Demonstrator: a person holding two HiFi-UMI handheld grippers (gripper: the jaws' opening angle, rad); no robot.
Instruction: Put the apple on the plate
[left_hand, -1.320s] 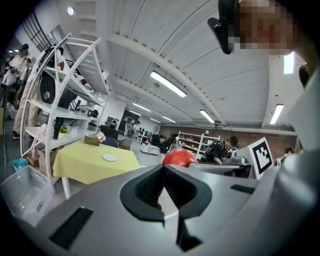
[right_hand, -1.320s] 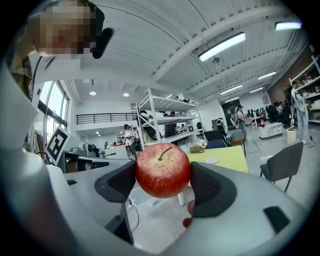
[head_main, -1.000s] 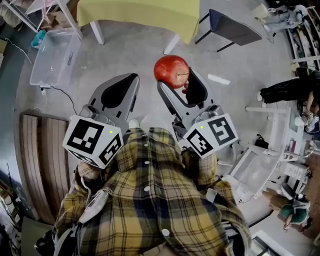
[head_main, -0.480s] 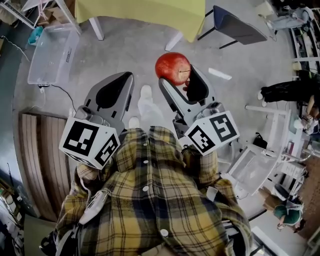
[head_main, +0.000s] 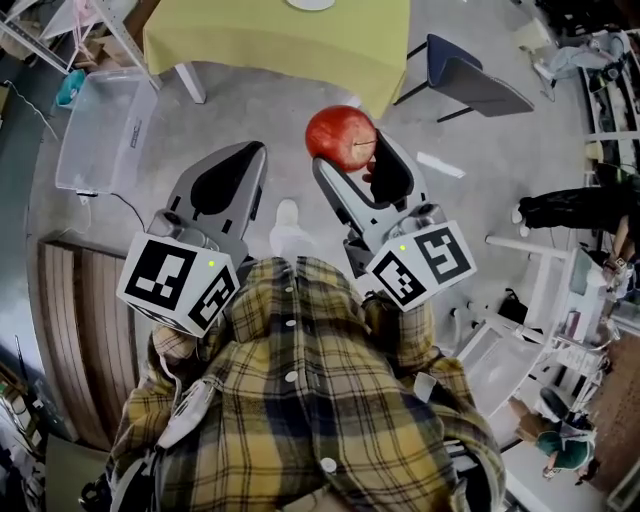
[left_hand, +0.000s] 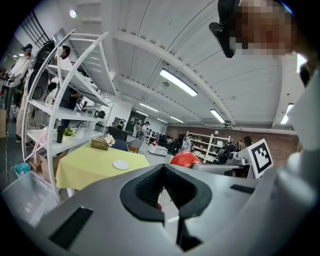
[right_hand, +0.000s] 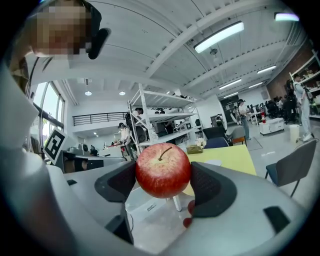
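Grey floor (head_main: 250, 110) spread out under me, and up ahead stands the yellow-green table (head_main: 280, 40). To its left on the floor sits a clear plastic bin (head_main: 105, 120); to its right stands a dark chair (head_main: 470, 75).

Down at the bottom of the head view is my plaid shirt (head_main: 300, 400), both tools held out in front of it, side by side.

My left gripper (head_main: 250, 155) has its jaw tips pressed together and nothing between them. It's just pointing out over the floor.

My right gripper (head_main: 350, 152) is the busy one. Its jaws stand apart by the apple's width, with the dark pads (right_hand: 212, 187) pressed against both sides.

The white plate (left_hand: 120, 164) lies on the tabletop, well apart from my grippers.

And the apple (right_hand: 163, 170) itself is red, stem up, pinched in the right jaws and held in the air over the floor, short of the table's near edge.
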